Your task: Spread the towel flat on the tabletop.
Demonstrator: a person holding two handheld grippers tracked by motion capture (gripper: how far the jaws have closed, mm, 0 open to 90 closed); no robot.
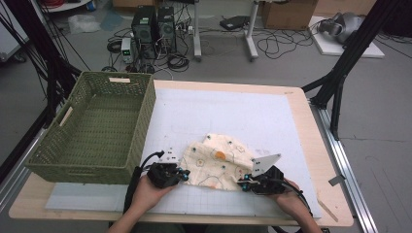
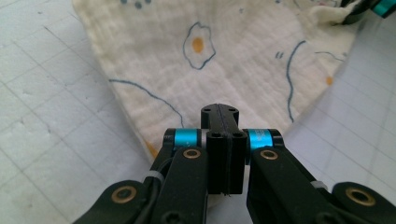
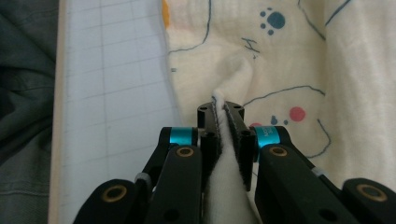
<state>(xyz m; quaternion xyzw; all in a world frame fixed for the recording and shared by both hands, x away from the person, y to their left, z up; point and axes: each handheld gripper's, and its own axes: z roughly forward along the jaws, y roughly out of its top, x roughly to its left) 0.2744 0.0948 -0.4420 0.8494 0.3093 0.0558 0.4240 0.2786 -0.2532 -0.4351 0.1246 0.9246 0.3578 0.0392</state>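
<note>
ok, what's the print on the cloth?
Cream cloth with blue line doodles, orange dots, and a blue paw print; clearest in the two gripper views.

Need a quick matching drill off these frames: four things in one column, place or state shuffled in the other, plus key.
1. cloth
2. basket
3. left gripper
4. right gripper

a. green, on the table's left side
b. jaws clamped on a fold of fabric
c. cream, printed, lying on the white mat
d. at the cloth's left edge, jaws together

Pairs: 1-c, 2-a, 3-d, 4-b

No readable text (prints, gridlines aside)
</note>
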